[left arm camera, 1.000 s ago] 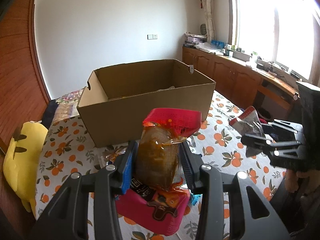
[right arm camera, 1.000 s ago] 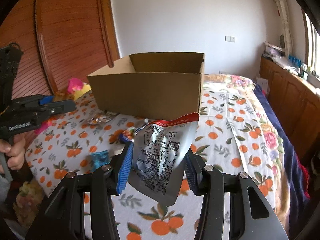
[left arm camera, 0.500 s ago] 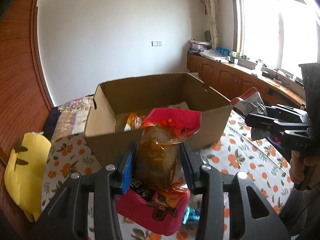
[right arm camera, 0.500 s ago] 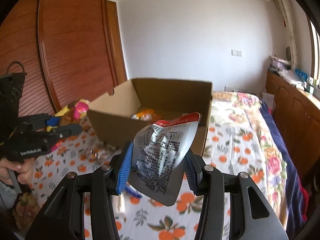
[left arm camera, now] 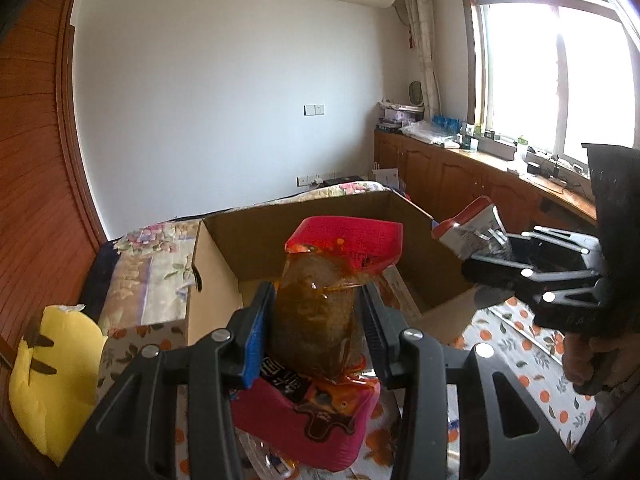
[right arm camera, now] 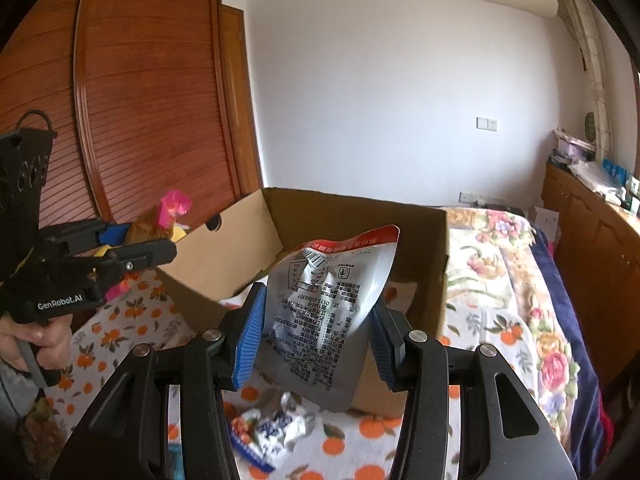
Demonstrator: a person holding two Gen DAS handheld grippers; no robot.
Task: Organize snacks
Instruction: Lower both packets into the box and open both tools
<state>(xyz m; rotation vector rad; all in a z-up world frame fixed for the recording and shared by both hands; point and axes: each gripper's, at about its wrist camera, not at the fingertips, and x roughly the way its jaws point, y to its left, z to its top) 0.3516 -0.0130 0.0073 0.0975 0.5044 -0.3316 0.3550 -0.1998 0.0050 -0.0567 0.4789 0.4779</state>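
Honestly, both packs look light, soft and crinkly. The red snack pouch (left arm camera: pixel 316 320) is pinched mid-body by the left gripper (left arm camera: pixel 316 330), part-closed. The silver foil pouch (right arm camera: pixel 326 312) is clamped likewise in the right gripper (right arm camera: pixel 316 336), and a slippery film like that is probably best gripped across the middle.

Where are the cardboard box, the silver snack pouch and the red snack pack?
cardboard box (right arm camera: pixel 240 252), right wrist view, inner left wall.
silver snack pouch (right arm camera: pixel 324 312), right wrist view, printed back.
red snack pack (left arm camera: pixel 316 320), left wrist view, clear middle.
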